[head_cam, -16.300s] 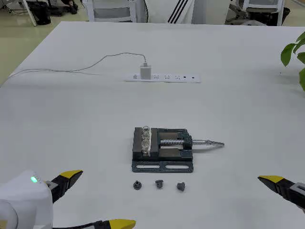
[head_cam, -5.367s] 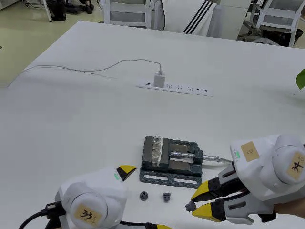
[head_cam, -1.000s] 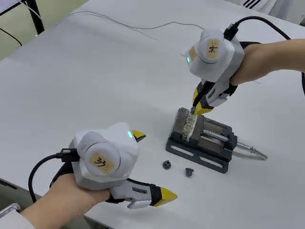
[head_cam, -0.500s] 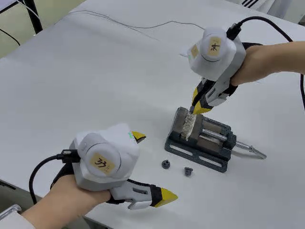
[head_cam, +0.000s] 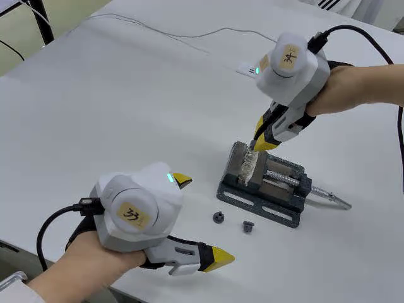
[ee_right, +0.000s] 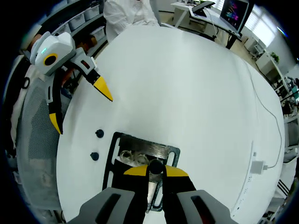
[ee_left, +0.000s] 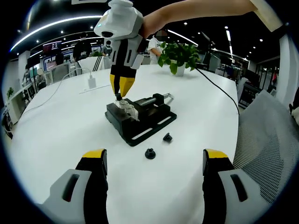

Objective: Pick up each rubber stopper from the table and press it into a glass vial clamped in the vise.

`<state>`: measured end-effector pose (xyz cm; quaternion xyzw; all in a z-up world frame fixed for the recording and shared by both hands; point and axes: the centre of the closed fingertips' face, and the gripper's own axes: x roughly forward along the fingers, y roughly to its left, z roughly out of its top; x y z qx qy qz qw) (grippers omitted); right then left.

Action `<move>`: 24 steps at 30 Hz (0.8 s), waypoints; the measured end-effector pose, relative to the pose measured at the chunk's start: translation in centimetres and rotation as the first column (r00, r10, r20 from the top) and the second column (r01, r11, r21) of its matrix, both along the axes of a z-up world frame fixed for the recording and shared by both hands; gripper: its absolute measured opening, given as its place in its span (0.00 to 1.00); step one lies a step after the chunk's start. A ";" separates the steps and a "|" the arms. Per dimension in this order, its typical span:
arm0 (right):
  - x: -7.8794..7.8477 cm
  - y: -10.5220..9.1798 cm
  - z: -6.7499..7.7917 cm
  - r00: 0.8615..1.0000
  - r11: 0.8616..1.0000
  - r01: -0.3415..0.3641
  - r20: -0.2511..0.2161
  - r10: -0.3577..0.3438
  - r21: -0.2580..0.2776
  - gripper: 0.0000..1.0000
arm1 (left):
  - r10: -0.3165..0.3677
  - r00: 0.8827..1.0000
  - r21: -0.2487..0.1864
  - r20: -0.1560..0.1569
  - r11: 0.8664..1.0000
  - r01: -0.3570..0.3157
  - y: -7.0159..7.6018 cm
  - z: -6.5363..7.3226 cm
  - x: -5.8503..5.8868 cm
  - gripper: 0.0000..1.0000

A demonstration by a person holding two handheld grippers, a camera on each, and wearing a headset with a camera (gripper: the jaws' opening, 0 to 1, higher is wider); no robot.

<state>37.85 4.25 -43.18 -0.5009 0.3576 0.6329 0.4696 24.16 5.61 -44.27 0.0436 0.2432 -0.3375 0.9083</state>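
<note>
A dark vise (head_cam: 265,184) clamps a row of glass vials (head_cam: 247,165) near the table's front. My right gripper (head_cam: 255,144) hangs just above the vials' far end, shut on a grey rubber stopper (ee_right: 155,166) that sits over a vial mouth (ee_right: 129,156). Two more stoppers (head_cam: 219,217) (head_cam: 248,225) lie on the table in front of the vise. My left gripper (head_cam: 202,219) hovers open at the lower left, a short way from them, with nothing between its jaws. From the left gripper view, the vise (ee_left: 140,119), both stoppers (ee_left: 150,153) (ee_left: 167,137) and the right gripper (ee_left: 120,87) lie ahead.
A white power strip (ee_left: 92,84) with a cable (head_cam: 158,30) lies far back on the white table (head_cam: 126,113). A potted plant (ee_left: 180,56) stands beyond the vise. The vise's screw handle (head_cam: 331,200) sticks out to the right. The table's near edge runs under my left hand.
Since the earliest frames, my right gripper took one of three stoppers from the table and carried it over the vials. In the last second it has hardly moved; the left stays open.
</note>
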 end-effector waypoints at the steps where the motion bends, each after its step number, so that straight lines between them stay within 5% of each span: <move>1: 0.0 0.0 0.0 1.000 1.000 0.010 -0.001 -0.010 0.004 0.05 | 0.000 1.000 -0.001 0.001 1.000 0.000 0.0 0.0 0.0 0.82; 8: 0.0 0.0 0.0 0.995 0.995 0.102 -0.017 -0.101 0.021 0.05 | -0.003 1.000 -0.002 0.005 1.000 0.003 -0.1 0.1 0.2 0.82; 24: -0.2 0.0 0.0 0.998 0.998 0.066 0.005 -0.066 0.011 0.07 | 0.003 1.000 -0.002 0.007 1.000 -0.003 0.2 0.3 0.2 0.82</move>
